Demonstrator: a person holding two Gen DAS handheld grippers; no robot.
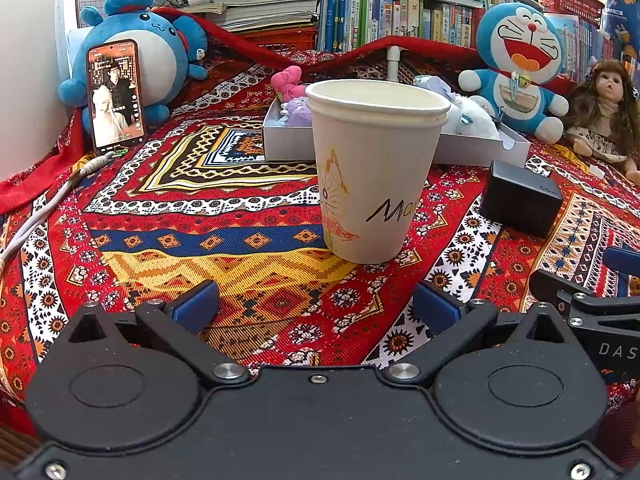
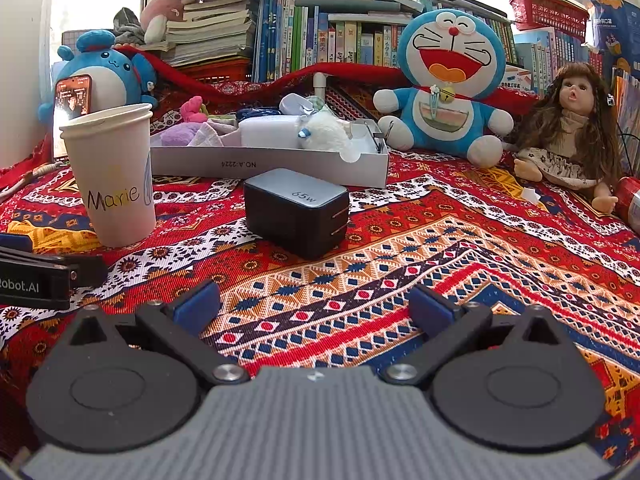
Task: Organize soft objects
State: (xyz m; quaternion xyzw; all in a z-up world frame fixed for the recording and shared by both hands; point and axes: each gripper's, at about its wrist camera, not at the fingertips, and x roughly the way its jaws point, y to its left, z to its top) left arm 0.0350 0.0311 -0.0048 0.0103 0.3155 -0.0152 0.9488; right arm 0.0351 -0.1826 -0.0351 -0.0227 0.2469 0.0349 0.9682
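Soft toys (image 2: 320, 134), perhaps four, fill tray (image 2: 272, 166).

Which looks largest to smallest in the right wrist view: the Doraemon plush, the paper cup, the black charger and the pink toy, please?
1. Doraemon plush
2. Paper cup, though nearer the camera
3. Black charger, also near
4. Pink toy, farther back and partly hidden

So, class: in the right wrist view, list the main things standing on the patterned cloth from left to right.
paper cup → black charger → Doraemon plush → doll
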